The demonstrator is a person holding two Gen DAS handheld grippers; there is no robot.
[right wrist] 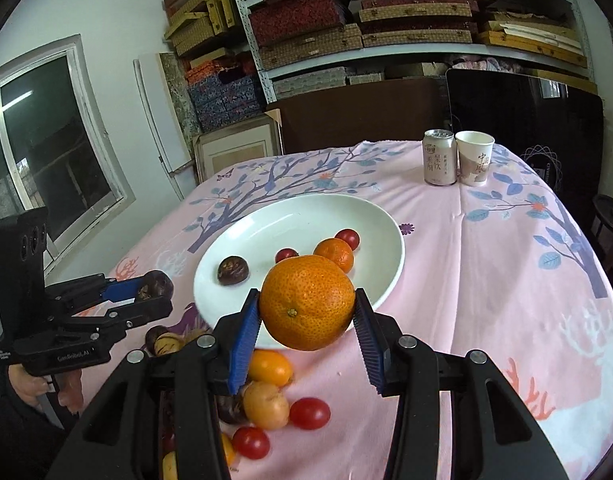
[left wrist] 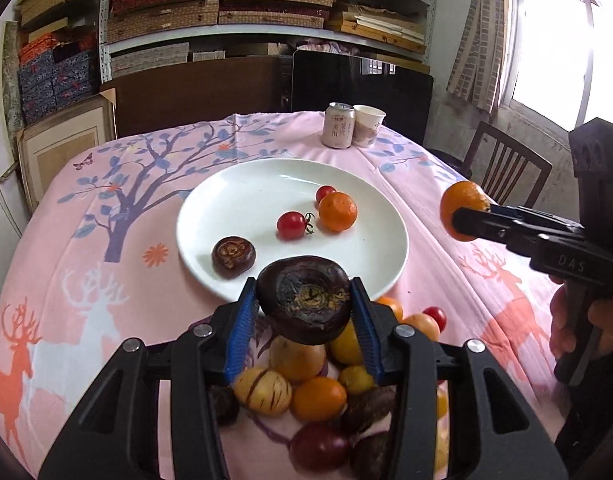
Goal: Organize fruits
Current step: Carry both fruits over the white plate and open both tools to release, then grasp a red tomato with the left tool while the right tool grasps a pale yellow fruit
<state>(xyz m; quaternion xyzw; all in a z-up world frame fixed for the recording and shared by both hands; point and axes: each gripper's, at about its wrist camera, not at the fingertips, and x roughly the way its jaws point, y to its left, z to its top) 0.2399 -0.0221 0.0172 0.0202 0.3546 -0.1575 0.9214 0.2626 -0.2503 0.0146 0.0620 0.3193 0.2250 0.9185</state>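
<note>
My left gripper [left wrist: 304, 300] is shut on a dark brown water chestnut [left wrist: 304, 300], held above the near rim of the white plate [left wrist: 242, 200]. My right gripper [right wrist: 307, 307] is shut on an orange mandarin [right wrist: 307, 307], also raised in front of the plate [right wrist: 266, 224]. On the plate lie a second water chestnut [left wrist: 232, 257], two cherry tomatoes [left wrist: 291, 225] and a small mandarin [left wrist: 337, 212]. Below the left gripper, a heap of loose fruit [left wrist: 306, 392] rests on the pink cloth. The right gripper with its mandarin [left wrist: 464, 210] shows at the right of the left wrist view.
A drink can [left wrist: 338, 125] and a paper cup [left wrist: 368, 125] stand at the table's far edge. A wooden chair [left wrist: 506, 176] sits by the right side. Shelves of boxes fill the back wall. More tomatoes and yellow fruits [right wrist: 266, 400] lie near the front edge.
</note>
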